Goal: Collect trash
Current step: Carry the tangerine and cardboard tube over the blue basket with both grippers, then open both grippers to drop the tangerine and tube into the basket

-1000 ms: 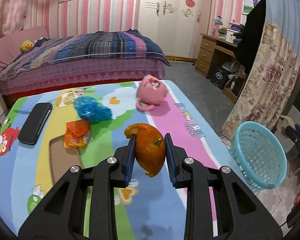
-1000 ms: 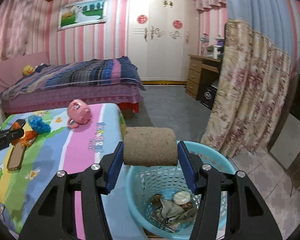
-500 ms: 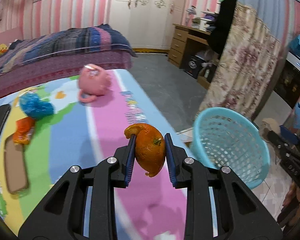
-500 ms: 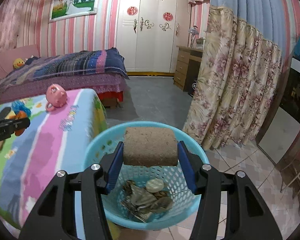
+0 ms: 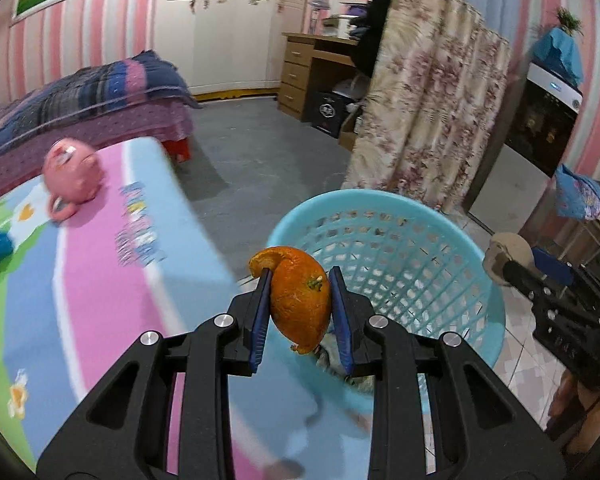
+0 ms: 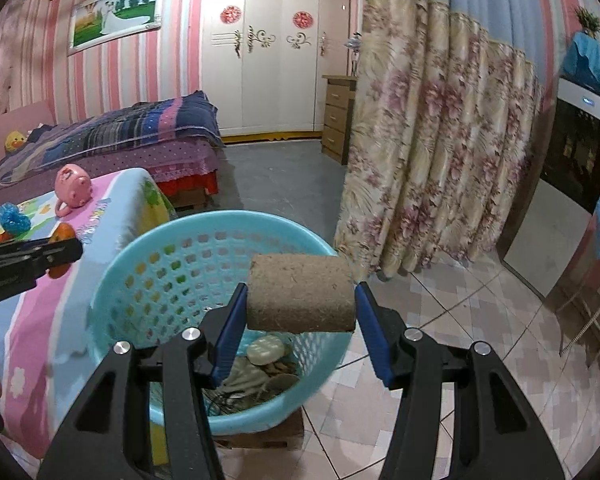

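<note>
A: Clamped flat on both sides of an orange peel (image 5: pixel 300 304), those left gripper (image 5: pixel 300 316) pads; hollow, light and soft, so likely to buckle if squeezed harder. Curled flap sticking out past the left pad.

B: And the right gripper (image 6: pixel 300 326)?

A: Closed on the two ends of a cardboard roll (image 6: pixel 300 294), lying crosswise between the pads. Light, stiff along its length, a little rough, so probably no slipping. Held by the ends; squeezed round the middle, apt to crush.

B: Below the fingers?

A: Blue basket (image 6: pixel 140 248) right under the roll, rim well clear all round, scraps already in the bottom. Straight drop looks enough there. For the peel, basket just ahead and to the right of the pads, near rim about level with them; table (image 5: pixel 100 300) edge close on the left.

B: Room to move?

A: Open floor beyond the basket, curtain (image 6: pixel 440 160) further right. Other gripper near on the right of the peel, so worth keeping apart over the rim. Pink mug (image 5: pixel 72 168) and blue wrapper (image 6: pixel 12 218) far back on the table, out of the way.
</note>
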`<state>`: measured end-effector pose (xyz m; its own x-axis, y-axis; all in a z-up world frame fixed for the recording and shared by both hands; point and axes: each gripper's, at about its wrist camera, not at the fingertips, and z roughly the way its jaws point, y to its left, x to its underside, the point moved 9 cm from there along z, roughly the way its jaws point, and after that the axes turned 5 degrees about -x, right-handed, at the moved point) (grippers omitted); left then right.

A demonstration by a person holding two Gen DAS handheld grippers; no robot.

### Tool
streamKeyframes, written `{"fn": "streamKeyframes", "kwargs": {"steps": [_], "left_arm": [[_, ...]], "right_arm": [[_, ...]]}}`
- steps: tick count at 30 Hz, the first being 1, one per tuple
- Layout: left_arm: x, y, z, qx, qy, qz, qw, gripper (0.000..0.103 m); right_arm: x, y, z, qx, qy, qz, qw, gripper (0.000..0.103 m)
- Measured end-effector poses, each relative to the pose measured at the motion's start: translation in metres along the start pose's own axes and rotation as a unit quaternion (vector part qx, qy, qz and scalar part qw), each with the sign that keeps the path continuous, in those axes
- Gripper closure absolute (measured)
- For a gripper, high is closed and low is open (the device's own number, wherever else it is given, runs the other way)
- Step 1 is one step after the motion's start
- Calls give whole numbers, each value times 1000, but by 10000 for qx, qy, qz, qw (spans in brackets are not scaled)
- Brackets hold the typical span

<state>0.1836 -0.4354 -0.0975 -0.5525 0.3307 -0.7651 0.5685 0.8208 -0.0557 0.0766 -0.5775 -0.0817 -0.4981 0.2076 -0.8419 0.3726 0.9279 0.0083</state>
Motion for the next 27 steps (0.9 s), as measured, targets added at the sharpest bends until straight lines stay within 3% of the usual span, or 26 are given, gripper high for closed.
{"fn": "streamKeyframes", "kwargs": {"steps": [6,8,10,12,19,27], "left_arm": [[-9,-23,22,3,-53,278,9996,75],[-11,-21,28,-2,-31,264,9996,63],[-13,-16,30,-144,-82,281,9995,35],[-17,-6,26,-335,-206,256,9989,26],[-29,26,19,-639,-355,-10,9973,15],[-29,54,11,-931,-406,-150,9947,10]], "right_arm": [[2,-12,6,47,29,-36,10000,49],[3,-14,9,38,23,-6,10000,49],[3,-15,13,14,14,45,10000,49],[4,-13,16,-14,9,83,10000,49],[5,0,26,-42,3,66,10000,49],[-6,13,33,-20,-129,51,9999,49]]}}
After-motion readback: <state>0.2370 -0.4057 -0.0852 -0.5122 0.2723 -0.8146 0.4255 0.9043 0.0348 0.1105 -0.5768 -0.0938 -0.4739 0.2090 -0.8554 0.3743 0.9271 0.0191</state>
